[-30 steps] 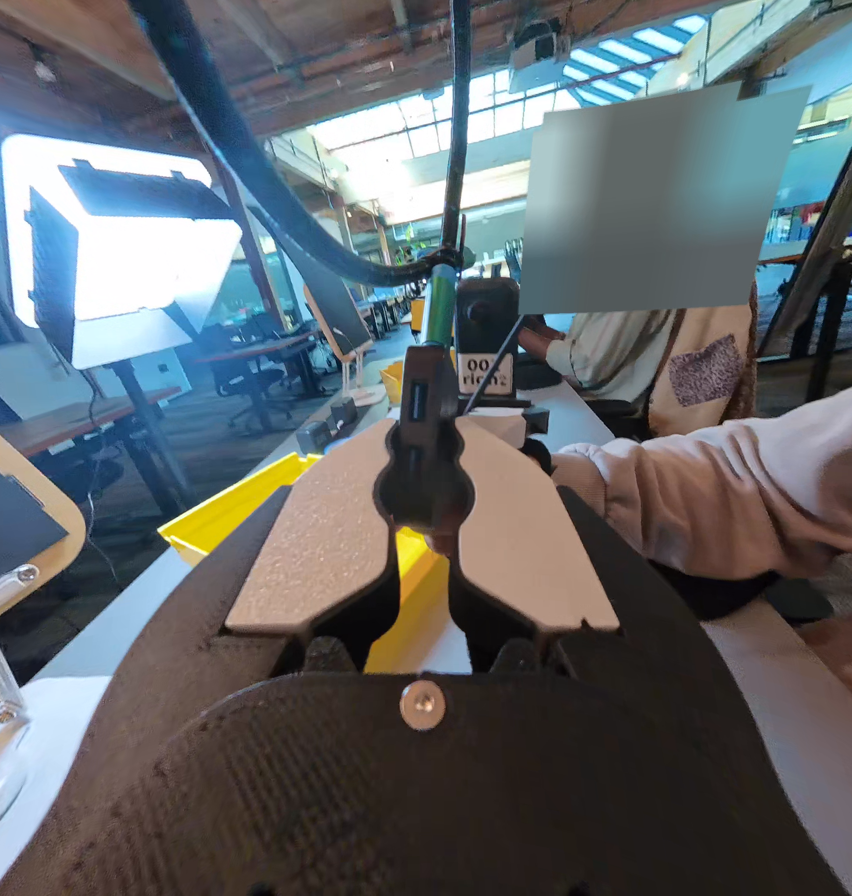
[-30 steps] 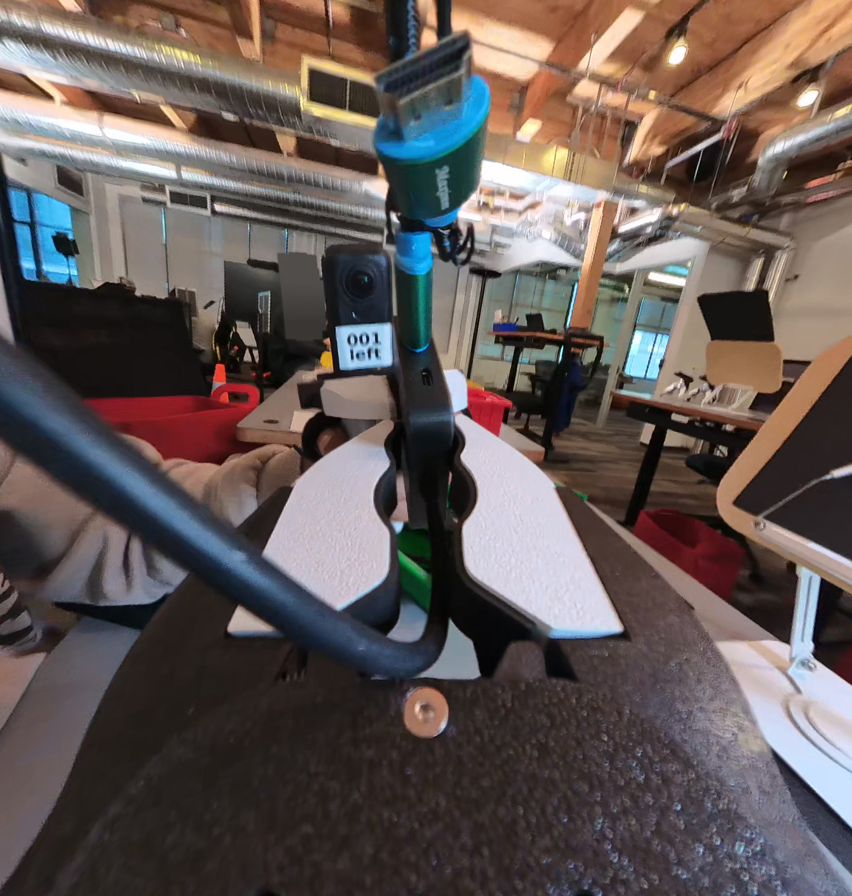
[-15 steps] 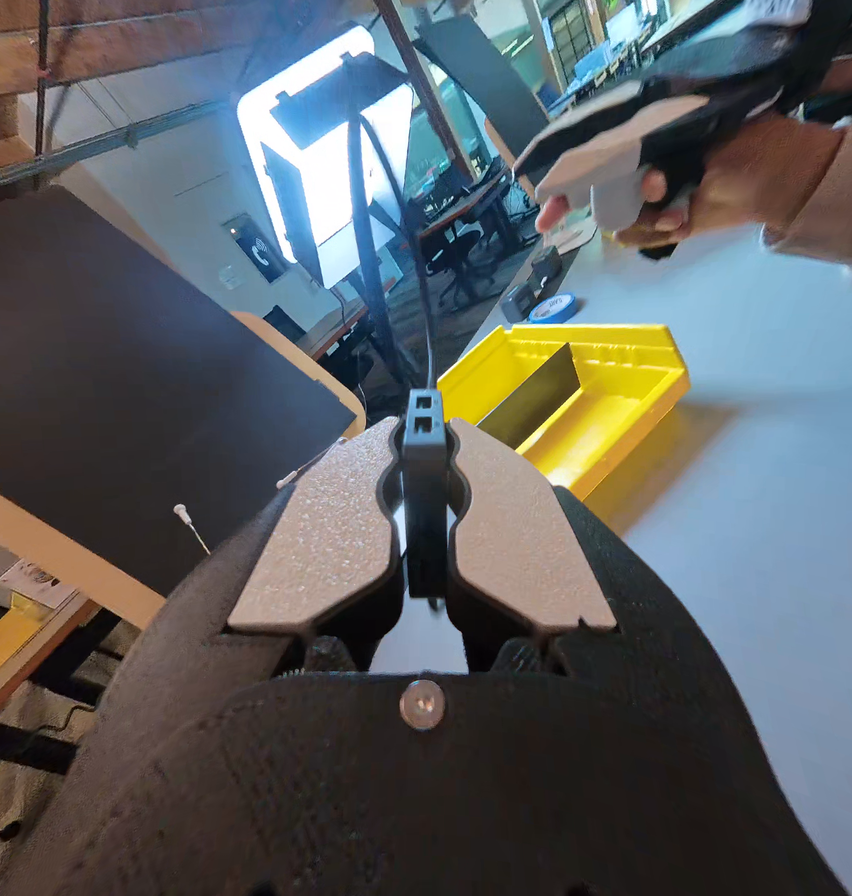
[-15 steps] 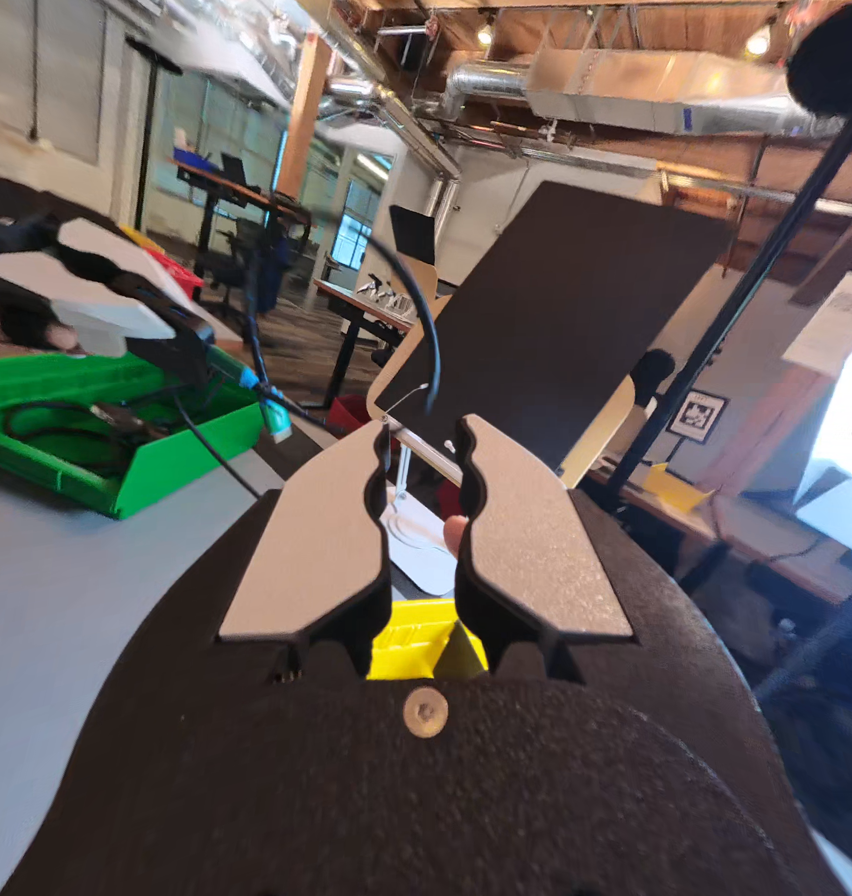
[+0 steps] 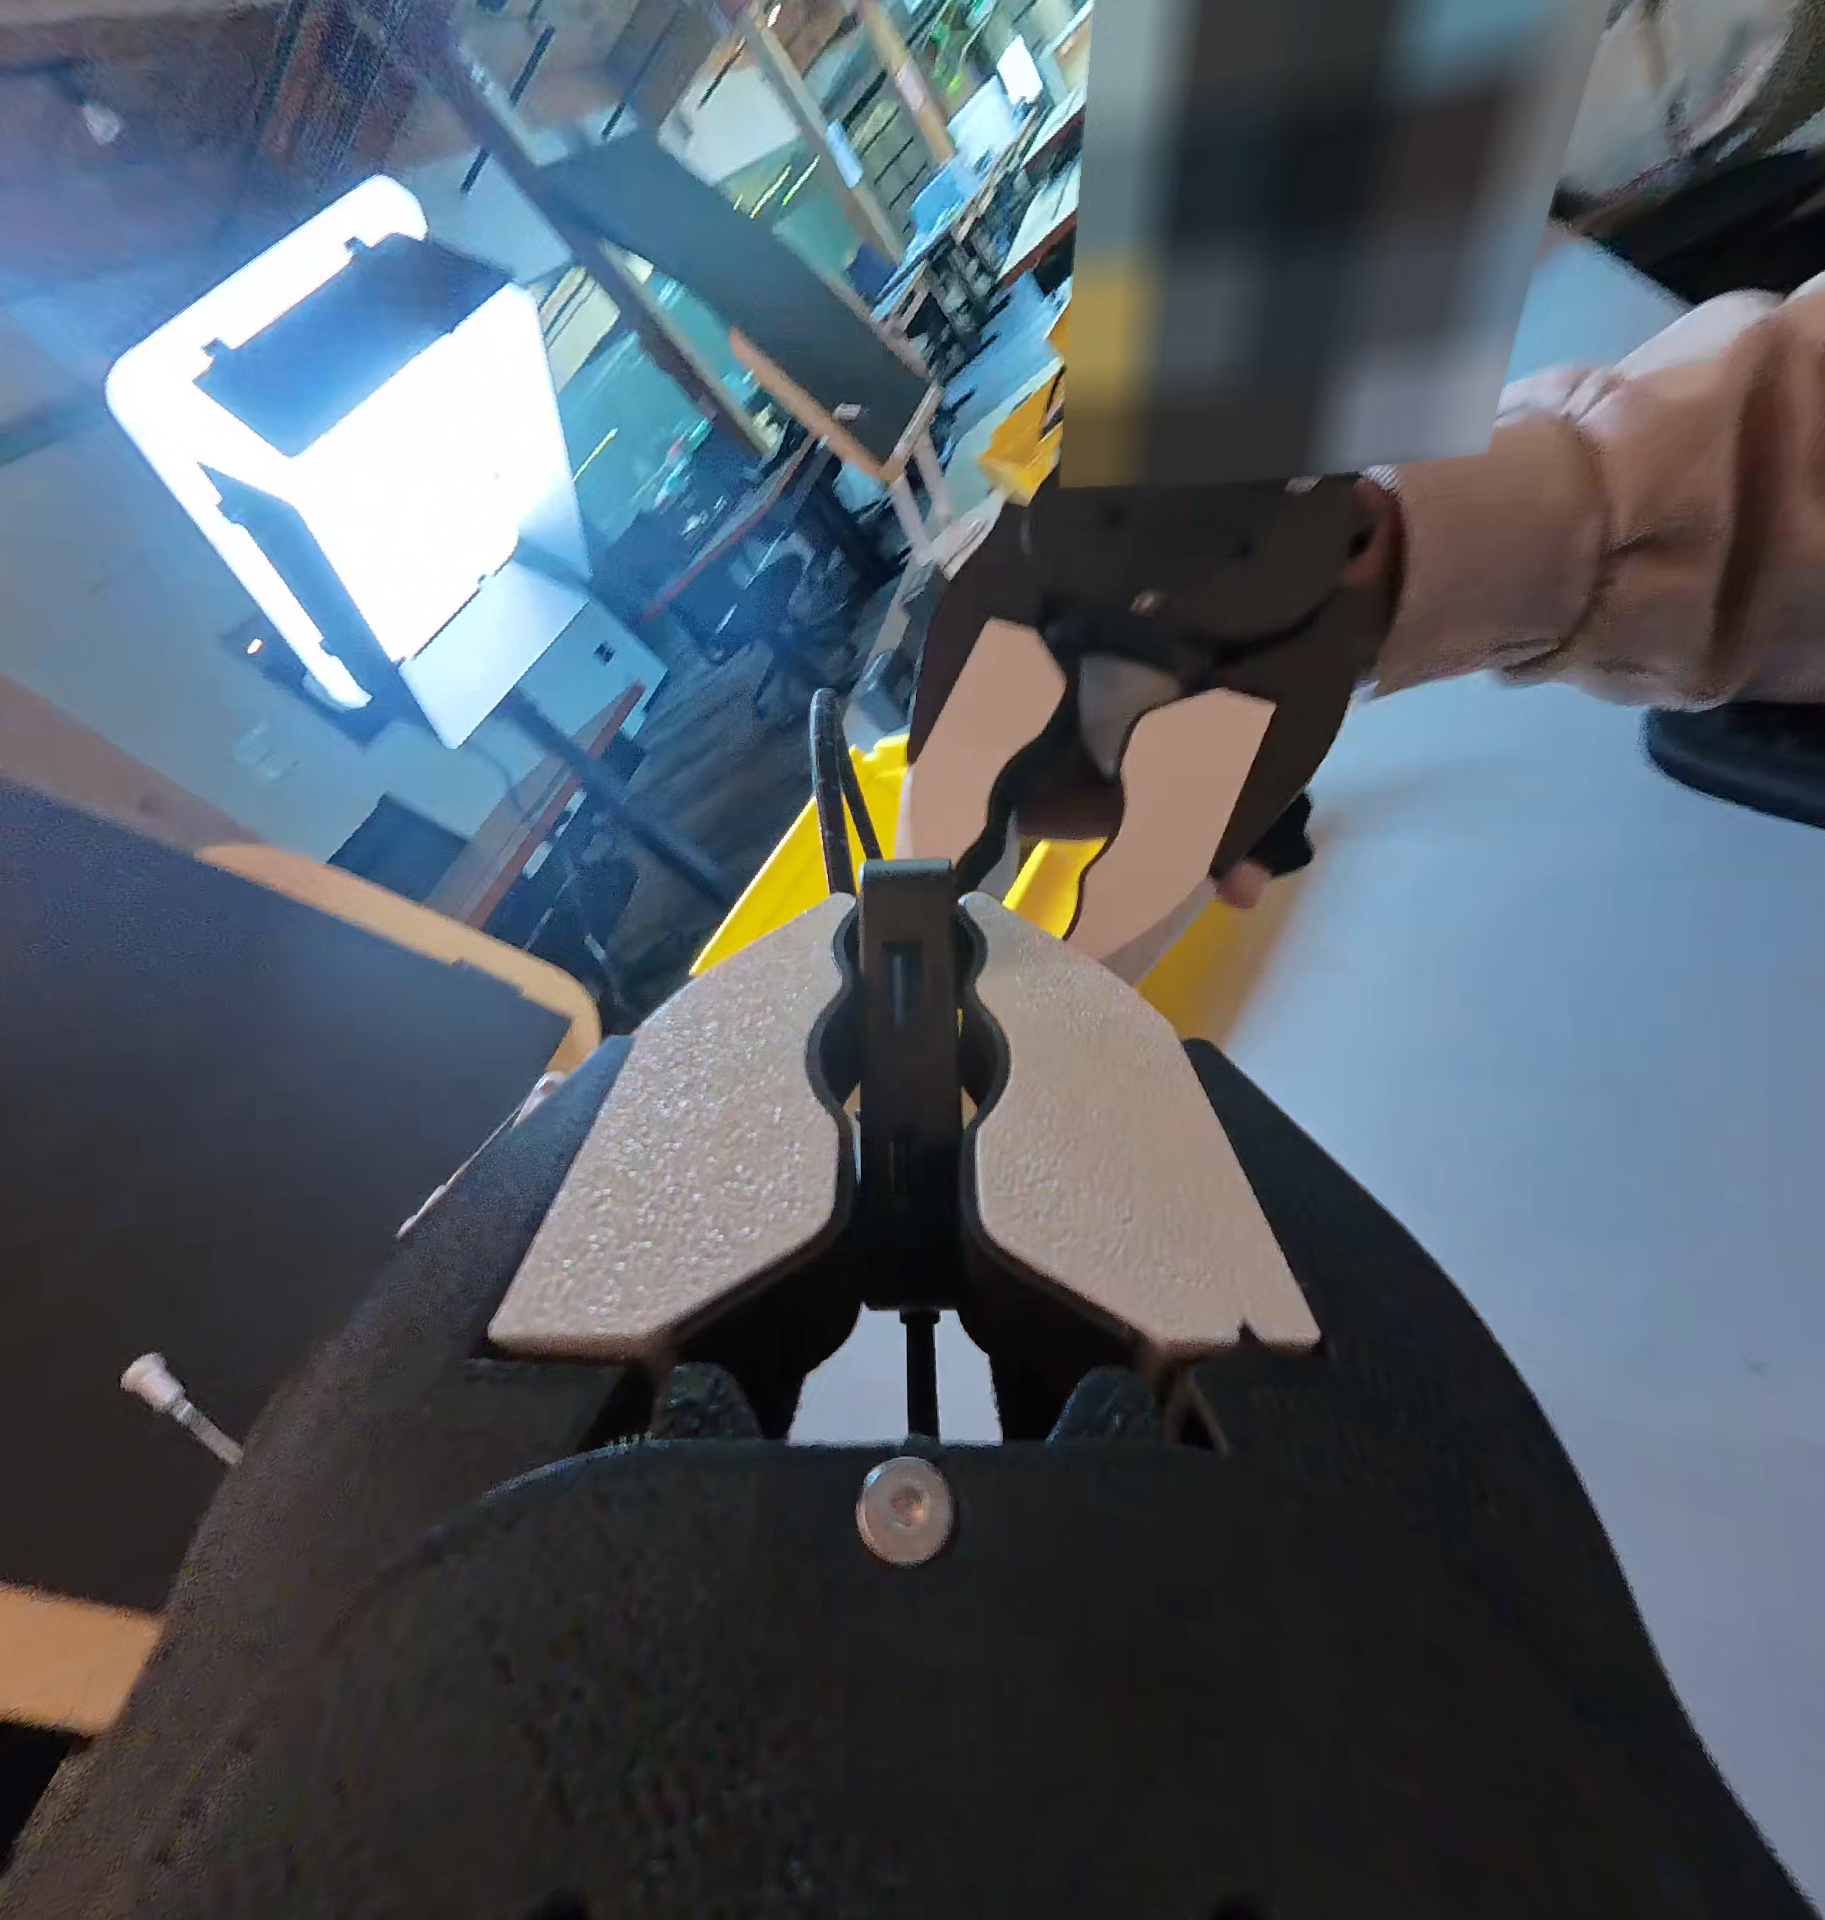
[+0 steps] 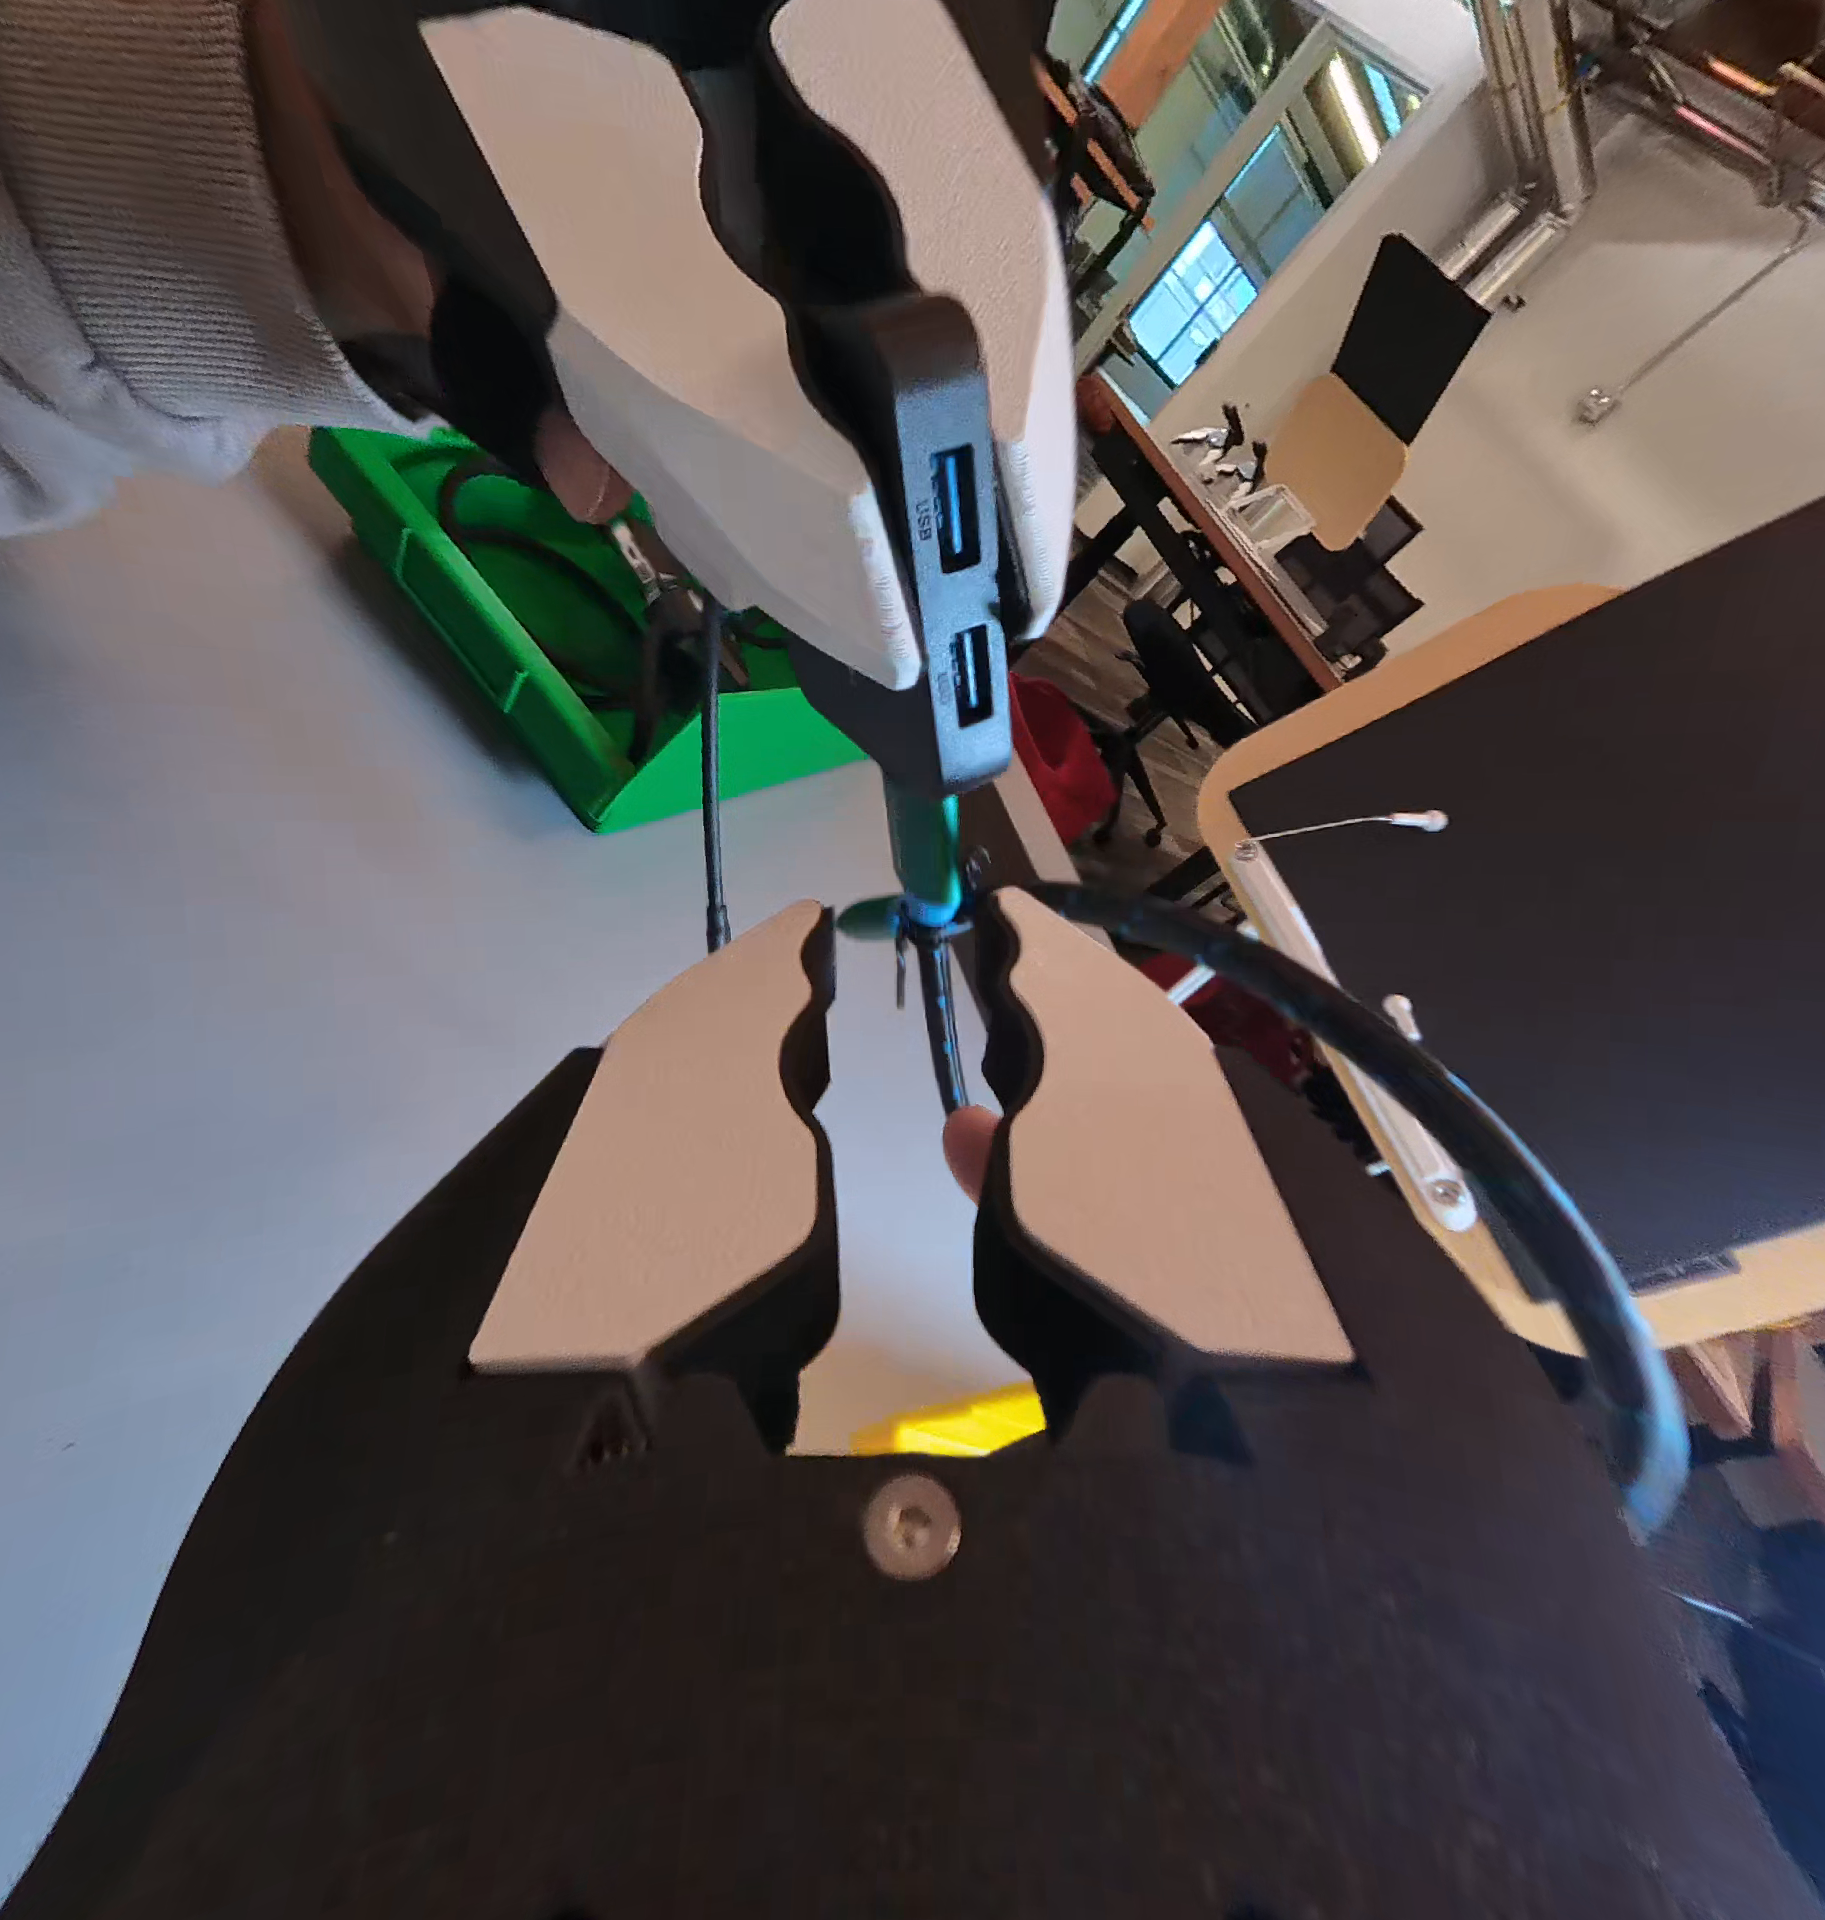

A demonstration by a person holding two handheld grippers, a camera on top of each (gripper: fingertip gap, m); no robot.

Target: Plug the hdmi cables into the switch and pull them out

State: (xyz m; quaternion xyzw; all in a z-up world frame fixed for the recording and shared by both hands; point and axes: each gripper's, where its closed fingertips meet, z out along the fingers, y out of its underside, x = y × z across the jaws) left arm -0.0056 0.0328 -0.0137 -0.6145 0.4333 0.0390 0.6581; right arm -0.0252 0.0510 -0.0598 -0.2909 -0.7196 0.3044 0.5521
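Note:
My left gripper (image 5: 908, 935) is shut on the slim black switch (image 5: 906, 1049), held edge-on. In the right wrist view the switch (image 6: 955, 582) hangs from the left gripper (image 6: 965, 623) with its side ports facing me. A green HDMI plug (image 6: 923, 842) sits in the switch's lower end. Its black cable (image 6: 1407, 1070) runs down between my right fingers and loops off to the right. My right gripper (image 6: 908, 925) is open, with its tips on either side of the plug's tail. It also shows in the left wrist view (image 5: 1033, 894), just beyond the switch.
A green bin (image 6: 575, 665) with coiled cables stands on the grey table (image 6: 212, 935) behind the left gripper. A yellow bin (image 5: 1178, 966) lies under the grippers. A thin black lead (image 6: 714, 831) hangs from the switch. A black panel (image 6: 1562, 935) stands at the table's right edge. Left tips to right tips: about 5 centimeters. About 35 centimeters separates my right fingertips from the black panel (image 6: 1562, 935).
Half a second ago my right gripper was open and apart from the switch. It has moved in, so its open fingers now flank the green plug's cable. The left gripper stays shut on the switch.

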